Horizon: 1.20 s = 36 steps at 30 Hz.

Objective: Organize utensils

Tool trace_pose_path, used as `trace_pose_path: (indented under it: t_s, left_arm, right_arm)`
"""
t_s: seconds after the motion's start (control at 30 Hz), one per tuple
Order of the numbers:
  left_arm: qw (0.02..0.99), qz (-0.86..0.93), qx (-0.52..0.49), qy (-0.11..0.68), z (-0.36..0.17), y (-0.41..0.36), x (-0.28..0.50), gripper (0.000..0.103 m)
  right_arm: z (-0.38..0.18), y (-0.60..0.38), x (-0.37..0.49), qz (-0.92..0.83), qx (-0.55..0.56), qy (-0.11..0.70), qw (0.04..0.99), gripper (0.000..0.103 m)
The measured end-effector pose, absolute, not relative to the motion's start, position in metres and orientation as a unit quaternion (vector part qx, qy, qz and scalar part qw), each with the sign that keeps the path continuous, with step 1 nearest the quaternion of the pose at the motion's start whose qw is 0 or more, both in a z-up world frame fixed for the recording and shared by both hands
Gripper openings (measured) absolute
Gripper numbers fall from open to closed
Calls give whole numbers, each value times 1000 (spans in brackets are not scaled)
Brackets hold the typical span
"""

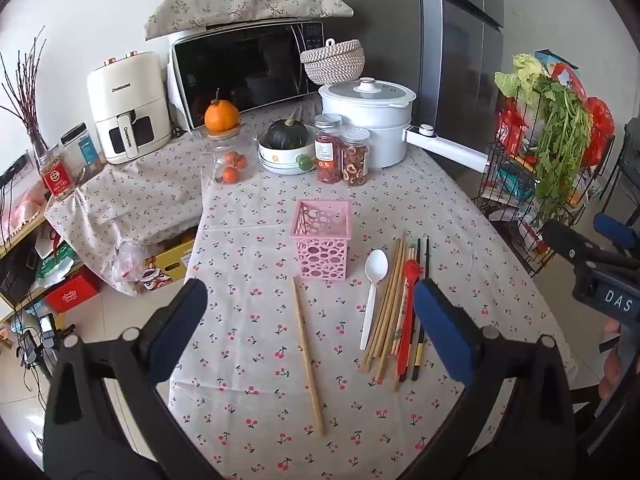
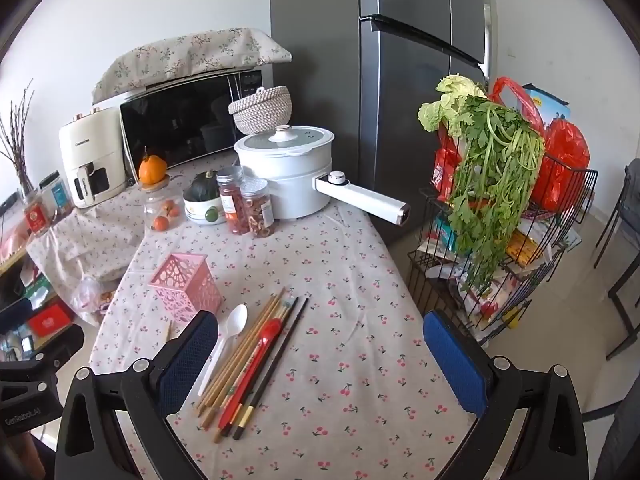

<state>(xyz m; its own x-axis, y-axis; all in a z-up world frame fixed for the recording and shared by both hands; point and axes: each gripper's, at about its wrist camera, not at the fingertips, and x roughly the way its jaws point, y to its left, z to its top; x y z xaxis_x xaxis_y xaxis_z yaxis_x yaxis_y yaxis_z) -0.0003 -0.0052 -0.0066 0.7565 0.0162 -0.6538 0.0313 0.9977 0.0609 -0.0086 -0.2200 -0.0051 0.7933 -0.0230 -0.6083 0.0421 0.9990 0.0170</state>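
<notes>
Both tongs, left and right, hung released; the lone chopstick at six o'clock of the pink holder wanted a mid-shaft pinch.

White electric pot beside two jars, microwave, air fryer, greens on wire rack
</notes>
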Motion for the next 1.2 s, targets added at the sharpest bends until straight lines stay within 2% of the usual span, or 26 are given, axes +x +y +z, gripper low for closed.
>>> trace_pose_path:
  t_s: [1.2]
  left_arm:
    - [939, 1, 27, 342, -2, -2, 0, 102]
  right_arm:
    - [-7, -220, -4, -21, 12, 325, 945, 103]
